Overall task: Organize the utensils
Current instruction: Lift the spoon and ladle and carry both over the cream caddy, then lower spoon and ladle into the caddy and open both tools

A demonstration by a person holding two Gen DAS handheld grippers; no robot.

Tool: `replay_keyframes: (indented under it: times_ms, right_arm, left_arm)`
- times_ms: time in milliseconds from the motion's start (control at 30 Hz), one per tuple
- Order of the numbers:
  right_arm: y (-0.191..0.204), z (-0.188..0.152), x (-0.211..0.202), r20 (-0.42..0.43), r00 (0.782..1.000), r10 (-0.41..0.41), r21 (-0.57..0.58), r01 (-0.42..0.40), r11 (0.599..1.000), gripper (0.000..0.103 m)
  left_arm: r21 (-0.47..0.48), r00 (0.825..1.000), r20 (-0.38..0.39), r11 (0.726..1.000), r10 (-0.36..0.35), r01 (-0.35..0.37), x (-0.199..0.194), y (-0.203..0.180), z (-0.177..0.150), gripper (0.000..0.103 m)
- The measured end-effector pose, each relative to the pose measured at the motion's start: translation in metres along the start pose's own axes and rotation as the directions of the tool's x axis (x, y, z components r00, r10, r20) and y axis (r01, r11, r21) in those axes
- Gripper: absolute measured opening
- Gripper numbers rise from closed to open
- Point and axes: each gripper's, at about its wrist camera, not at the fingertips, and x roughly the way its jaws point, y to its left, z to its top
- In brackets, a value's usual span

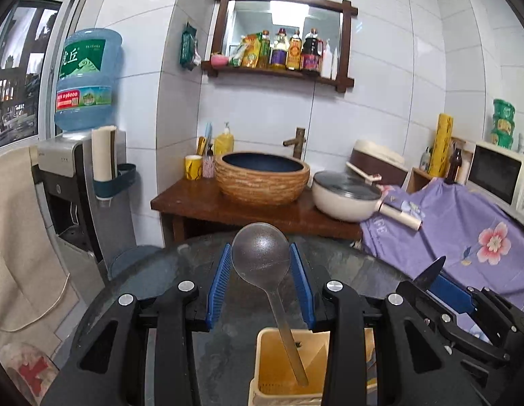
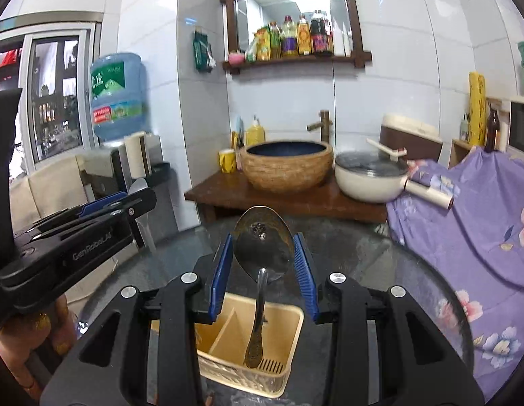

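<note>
In the left wrist view my left gripper (image 1: 261, 253) is shut on the bowl of a clear plastic spoon (image 1: 261, 255), whose handle points down into the beige utensil holder (image 1: 267, 341) on the dark round glass table (image 1: 181, 260). In the right wrist view my right gripper (image 2: 263, 248) is shut on the bowl of a metal spoon (image 2: 263, 247), its handle hanging into the right compartment of the same holder (image 2: 289, 324). Each gripper also shows side-on in the other view, the right one (image 1: 458, 299) and the left one (image 2: 76, 233).
Beyond the table stands a wooden counter (image 1: 201, 199) with a woven-look basin (image 1: 262, 177) and a lidded cream pan (image 1: 346, 196). A purple floral cloth (image 1: 465, 230) covers a surface at right. A water dispenser (image 1: 82, 176) stands at left.
</note>
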Motion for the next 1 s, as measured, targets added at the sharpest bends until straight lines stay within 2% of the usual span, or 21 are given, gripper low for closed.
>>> replay_keyframes:
  times_ms: [233, 467, 700, 933, 1000]
  right_arm:
    - [0.001, -0.038, 0.010, -0.048, 0.999, 0.005, -0.023, -0.006, 1.000, 0.037]
    - [0.007, -0.056, 0.011, -0.078, 0.997, 0.017, -0.055, -0.022, 0.998, 0.037]
    - [0.012, -0.070, 0.014, -0.108, 0.994, 0.014, -0.087, -0.024, 0.996, 0.037]
    - [0.011, -0.071, 0.014, -0.100, 0.995, 0.010, -0.088, -0.019, 0.996, 0.037]
    - [0.011, -0.072, 0.013, -0.094, 0.996, 0.008, -0.086, -0.017, 0.996, 0.038]
  left_arm:
    - [0.009, 0.997, -0.074, 1.000, -0.023, 0.024, 0.011, 0.009, -0.032, 0.035]
    - [0.031, 0.992, -0.115, 0.998, -0.048, 0.052, 0.012, 0.005, -0.052, 0.035]
    - [0.041, 0.991, -0.117, 0.997, -0.061, 0.066, 0.011, 0.004, -0.059, 0.036]
    - [0.021, 0.989, -0.120, 0.996, -0.082, 0.085, 0.009, 0.008, -0.060, 0.036]
    - [0.018, 0.990, -0.116, 0.996, -0.085, 0.088, 0.008, 0.009, -0.059, 0.042]
